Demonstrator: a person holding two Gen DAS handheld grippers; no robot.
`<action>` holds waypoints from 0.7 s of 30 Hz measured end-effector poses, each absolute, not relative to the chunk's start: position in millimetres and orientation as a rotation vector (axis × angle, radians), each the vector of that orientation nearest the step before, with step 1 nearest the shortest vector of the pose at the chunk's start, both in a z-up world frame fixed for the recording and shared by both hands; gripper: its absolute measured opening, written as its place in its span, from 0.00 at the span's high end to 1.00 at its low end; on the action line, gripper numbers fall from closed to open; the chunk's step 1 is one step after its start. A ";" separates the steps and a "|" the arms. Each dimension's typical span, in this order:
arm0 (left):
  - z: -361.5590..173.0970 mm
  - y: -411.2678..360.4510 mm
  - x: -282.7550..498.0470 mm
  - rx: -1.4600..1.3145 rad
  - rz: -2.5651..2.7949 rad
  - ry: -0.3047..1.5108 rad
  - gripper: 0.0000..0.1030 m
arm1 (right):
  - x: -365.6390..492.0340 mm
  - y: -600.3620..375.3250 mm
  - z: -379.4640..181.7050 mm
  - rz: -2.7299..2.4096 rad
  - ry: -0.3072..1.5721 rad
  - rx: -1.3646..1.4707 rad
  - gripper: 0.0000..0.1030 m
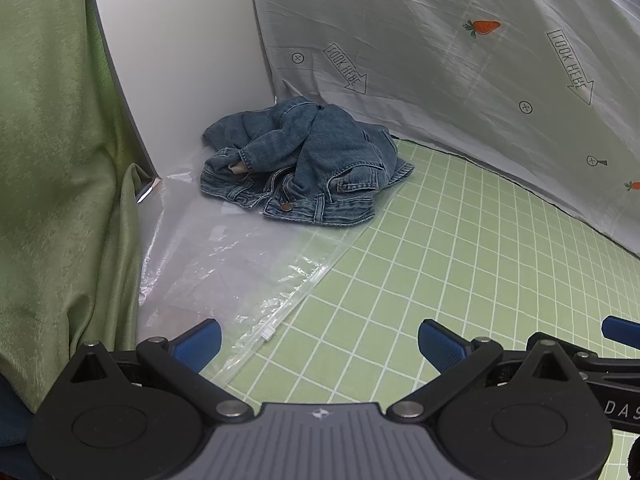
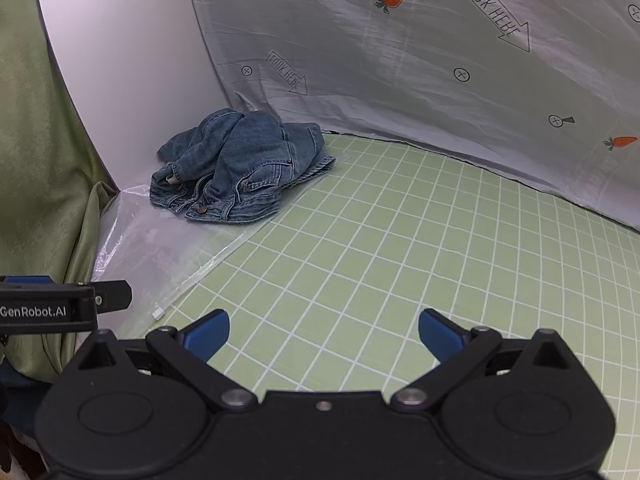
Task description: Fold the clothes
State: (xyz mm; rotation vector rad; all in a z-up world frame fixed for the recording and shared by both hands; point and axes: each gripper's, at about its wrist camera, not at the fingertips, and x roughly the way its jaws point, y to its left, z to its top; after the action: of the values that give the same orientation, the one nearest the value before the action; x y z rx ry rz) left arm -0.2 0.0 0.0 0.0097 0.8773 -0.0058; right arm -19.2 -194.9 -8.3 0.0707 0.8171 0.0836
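We see a crumpled denim jacket (image 1: 308, 164) in the far left corner, lying partly on a clear plastic bag (image 1: 224, 264) and partly on the green grid mat (image 1: 460, 248). A grey printed sheet (image 1: 440, 40) hangs behind it, a green curtain (image 1: 52, 160) at left. Our left gripper (image 1: 319, 345) and right gripper (image 2: 324, 334) both hover well short of the jacket, jaws wide and holding nothing.

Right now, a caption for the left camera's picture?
Open left gripper faces a crumpled denim jacket on a clear plastic bag.

Crumpled denim jacket (image 1: 306, 164) — on clear plastic bag (image 1: 224, 264)
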 end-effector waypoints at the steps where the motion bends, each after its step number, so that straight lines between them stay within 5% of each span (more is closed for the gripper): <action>1: -0.1 -0.1 -0.4 0.009 -0.006 0.877 0.00 | -19.3 -194.8 -8.2 0.084 0.817 0.072 0.01; 21: -5.2 -0.3 -1.6 0.010 -0.010 0.885 0.00 | -16.2 -196.5 -6.7 0.084 0.823 0.072 0.01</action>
State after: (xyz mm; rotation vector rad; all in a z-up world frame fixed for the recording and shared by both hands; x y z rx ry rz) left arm -1.6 -0.3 -5.2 0.0100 0.8850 -0.0095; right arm -16.2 -196.5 -6.7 0.0717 0.8234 0.0839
